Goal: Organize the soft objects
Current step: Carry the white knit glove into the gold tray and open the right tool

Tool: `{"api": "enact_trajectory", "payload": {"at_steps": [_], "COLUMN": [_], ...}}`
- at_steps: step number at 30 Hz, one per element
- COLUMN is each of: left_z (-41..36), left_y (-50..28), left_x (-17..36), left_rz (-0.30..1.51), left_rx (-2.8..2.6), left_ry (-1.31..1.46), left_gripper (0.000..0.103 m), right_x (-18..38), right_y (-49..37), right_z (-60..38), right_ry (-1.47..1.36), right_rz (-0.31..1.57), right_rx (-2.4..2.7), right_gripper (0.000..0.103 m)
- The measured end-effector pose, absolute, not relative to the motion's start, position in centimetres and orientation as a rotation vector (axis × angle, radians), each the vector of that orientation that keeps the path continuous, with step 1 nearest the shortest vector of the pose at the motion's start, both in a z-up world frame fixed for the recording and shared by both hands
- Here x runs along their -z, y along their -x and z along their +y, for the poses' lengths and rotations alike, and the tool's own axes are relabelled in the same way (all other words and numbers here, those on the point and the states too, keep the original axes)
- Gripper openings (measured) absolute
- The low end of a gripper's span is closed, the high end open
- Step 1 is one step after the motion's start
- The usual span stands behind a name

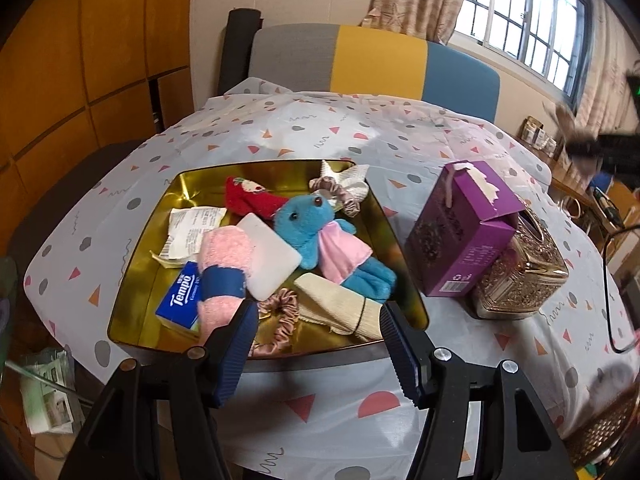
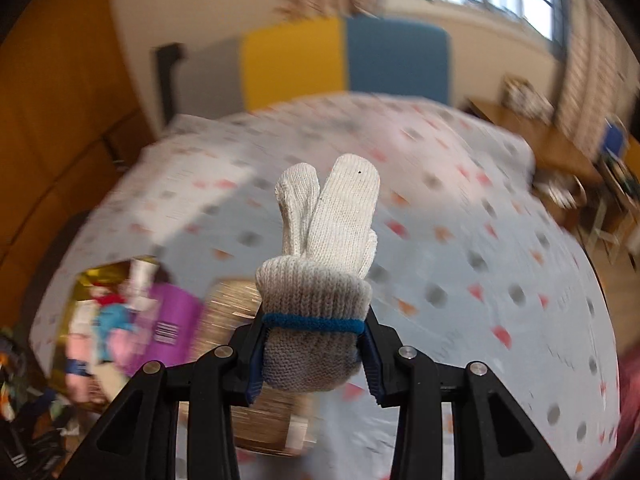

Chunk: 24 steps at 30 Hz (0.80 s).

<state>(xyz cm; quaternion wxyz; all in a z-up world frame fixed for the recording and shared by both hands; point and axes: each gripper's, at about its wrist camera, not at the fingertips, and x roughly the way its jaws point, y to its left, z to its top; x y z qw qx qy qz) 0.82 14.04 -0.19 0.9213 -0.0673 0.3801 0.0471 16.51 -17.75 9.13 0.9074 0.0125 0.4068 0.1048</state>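
Note:
A gold tray [image 1: 140, 264] on the table holds several soft things: a blue plush toy [image 1: 316, 232], a pink rolled towel with a blue band [image 1: 222, 264], a red sock [image 1: 248, 200], a white pad [image 1: 268, 256], a Tempo tissue pack [image 1: 180, 300], scrunchies and a cream cloth [image 1: 340, 304]. My left gripper [image 1: 316, 348] is open and empty at the tray's near edge. My right gripper [image 2: 312, 356] is shut on a white knit glove with a blue cuff line [image 2: 320, 264], held above the table. The tray [image 2: 86, 280] shows blurred at the far left.
A purple tissue box [image 1: 460, 232] leans on an ornate gold box [image 1: 520, 276] right of the tray. A black cable [image 1: 612, 304] lies at the right. A wicker basket [image 1: 608, 432] sits at the lower right. A grey, yellow and blue chair back [image 1: 376, 60] stands behind the table.

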Motion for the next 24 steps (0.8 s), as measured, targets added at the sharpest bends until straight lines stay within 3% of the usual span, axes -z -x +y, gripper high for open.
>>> {"api": "enact_trajectory", "payload": {"at_steps": [5, 11, 24], "left_z": [15.2, 18.1, 25.7], "left_y": [-0.6, 0.0, 2.3], "left_x": [0.5, 0.8, 2.0], "left_rz": [0.785, 0.789, 0.783], "left_rx": [-0.119, -0.175, -0.37], "left_ry": [0.158, 0.211, 0.335], "left_gripper": [0.064, 0.064, 0.064], "right_x": [-12.2, -11.5, -1.0], "right_y": [-14.8, -13.1, -12.9], "right_z": [-10.8, -2.8, 9.8], "right_ry": [0.037, 0.087, 0.222], "right_rz": [0.768, 0.807, 1.082], "right_rx": [-0.395, -0.612, -0.731], "right_gripper": [0.039, 0.039, 0.04]}}
